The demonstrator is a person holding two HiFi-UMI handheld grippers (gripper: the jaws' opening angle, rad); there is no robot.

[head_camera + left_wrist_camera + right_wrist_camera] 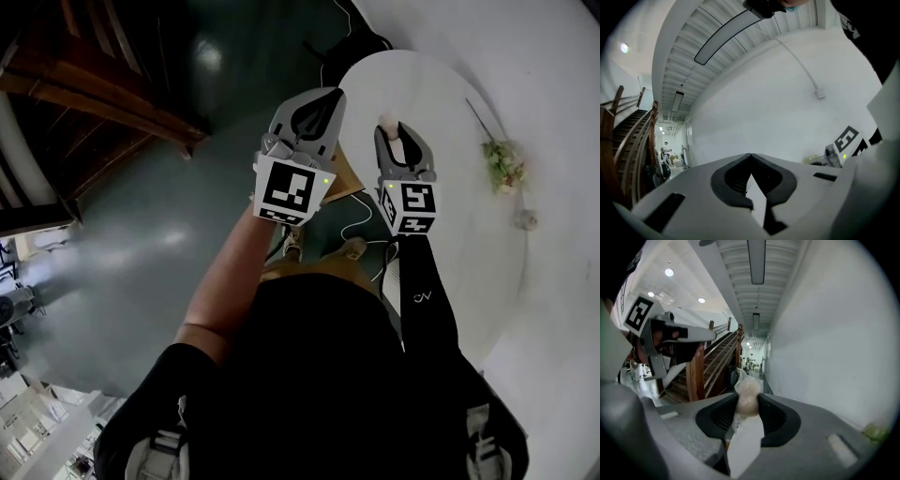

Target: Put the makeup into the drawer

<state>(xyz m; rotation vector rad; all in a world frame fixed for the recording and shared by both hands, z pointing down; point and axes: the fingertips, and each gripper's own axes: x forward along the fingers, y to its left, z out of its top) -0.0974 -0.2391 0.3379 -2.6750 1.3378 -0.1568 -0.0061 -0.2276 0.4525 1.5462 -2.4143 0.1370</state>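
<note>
your right gripper [747, 401] pinches wrapped makeup sponge [748, 389] above white table [450, 112]; your left gripper [751, 159] closed tight, empty. no drawer in view; stowing not yet done.

Both arms reach out ahead, side by side. Bare left forearm [225, 272] carries the grey plastic left tongs [323, 101], jaws tip to tip, nothing between them. Right arm in a black sleeve [427, 300]. The grey right tongs [398, 136] pinch a pale beige puff in clear wrap [746, 397].
</note>
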